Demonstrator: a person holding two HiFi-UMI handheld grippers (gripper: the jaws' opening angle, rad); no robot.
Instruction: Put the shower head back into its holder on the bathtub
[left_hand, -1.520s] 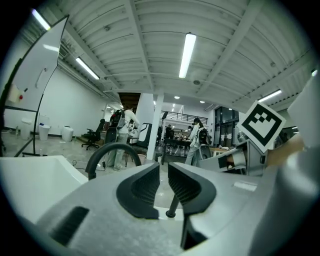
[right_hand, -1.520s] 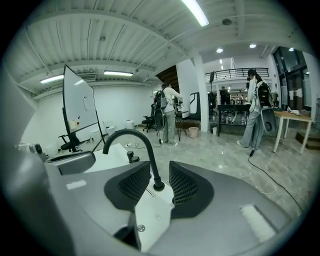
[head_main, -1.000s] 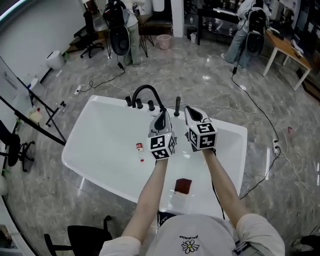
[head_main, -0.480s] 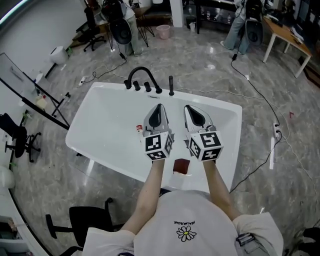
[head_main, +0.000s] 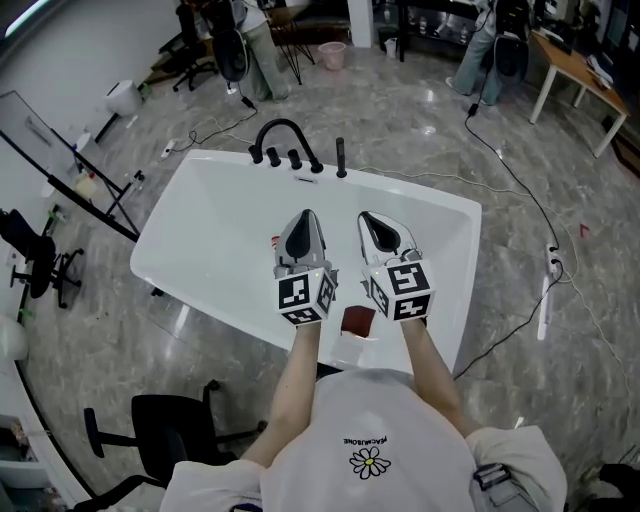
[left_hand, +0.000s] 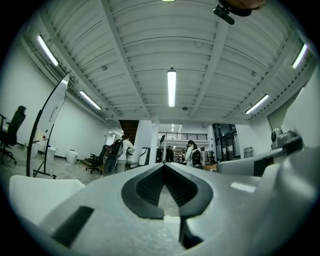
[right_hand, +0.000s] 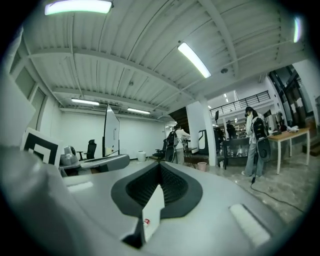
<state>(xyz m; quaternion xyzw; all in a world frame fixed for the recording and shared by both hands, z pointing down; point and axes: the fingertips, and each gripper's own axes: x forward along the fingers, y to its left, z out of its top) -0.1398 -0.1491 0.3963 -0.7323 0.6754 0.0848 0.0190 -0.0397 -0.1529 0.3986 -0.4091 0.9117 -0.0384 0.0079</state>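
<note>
The white bathtub (head_main: 210, 215) lies below me. On its far rim a black arched faucet (head_main: 281, 134) stands with three knobs. Just right of them the slim black shower head (head_main: 341, 157) stands upright on the rim. My left gripper (head_main: 305, 214) and right gripper (head_main: 366, 217) hover side by side over the tub's near half, well short of the shower head. Both are shut with nothing in them. In the left gripper view the left gripper (left_hand: 164, 165) has its jaws together and looks out level into the room. The right gripper (right_hand: 160, 164) looks the same in its own view.
A dark red square (head_main: 357, 320) lies on the tub's near rim between my forearms. A small red-and-white bottle (head_main: 275, 242) sits in the tub beside the left gripper. A black office chair (head_main: 165, 432) stands near left. Cables (head_main: 510, 205) cross the floor at right. People stand at the back.
Both grippers have drawn back from the faucet end toward the tub's near rim, staying shut and empty. The shower head stays upright on the far rim.
</note>
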